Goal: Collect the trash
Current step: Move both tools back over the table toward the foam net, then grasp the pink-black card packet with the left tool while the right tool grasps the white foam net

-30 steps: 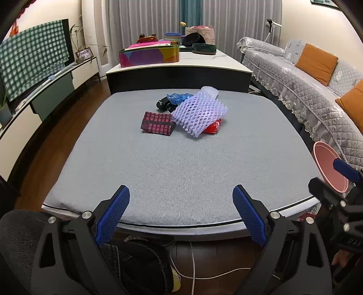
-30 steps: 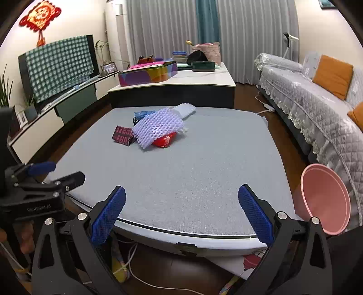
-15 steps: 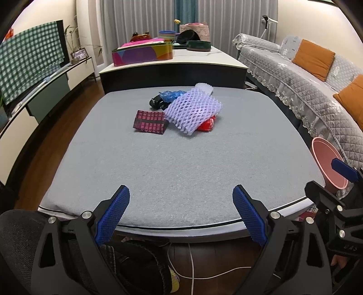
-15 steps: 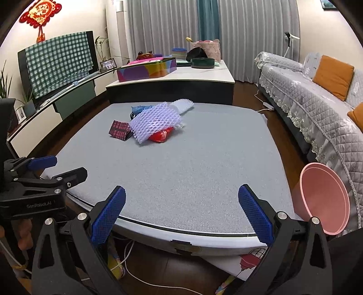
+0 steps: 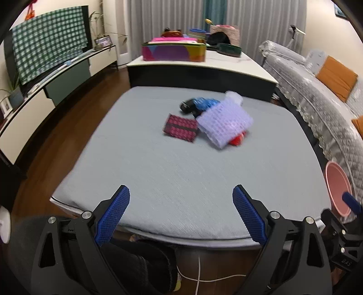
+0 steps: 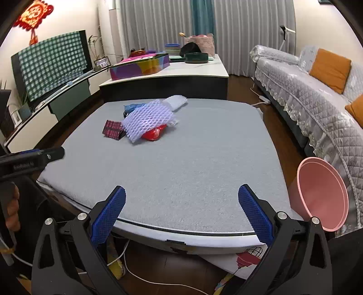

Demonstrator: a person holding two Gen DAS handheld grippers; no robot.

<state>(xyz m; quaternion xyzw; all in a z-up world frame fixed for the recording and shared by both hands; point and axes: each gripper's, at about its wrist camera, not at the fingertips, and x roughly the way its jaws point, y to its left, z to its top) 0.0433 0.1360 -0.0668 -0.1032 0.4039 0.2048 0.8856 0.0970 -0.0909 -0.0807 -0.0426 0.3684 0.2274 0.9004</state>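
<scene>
Barely any legible writing. Pale lettering on the black body of the left gripper [image 6: 31,162], seen from the right wrist view — seemingly "GenRobot AI", though blurred and hard to confirm. Small light characters on the right gripper [image 5: 347,263] at the edge of the left wrist view — perhaps "DAS", too small to settle. Gold character on the red wall ornament [image 6: 34,12] — unreadable.

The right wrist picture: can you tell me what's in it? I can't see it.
A small trash pile sits far off on a grey table: white foam net, red wrapper, dark red packet. The open right tool is near the table's front edge, a pink bin to its right.
</scene>
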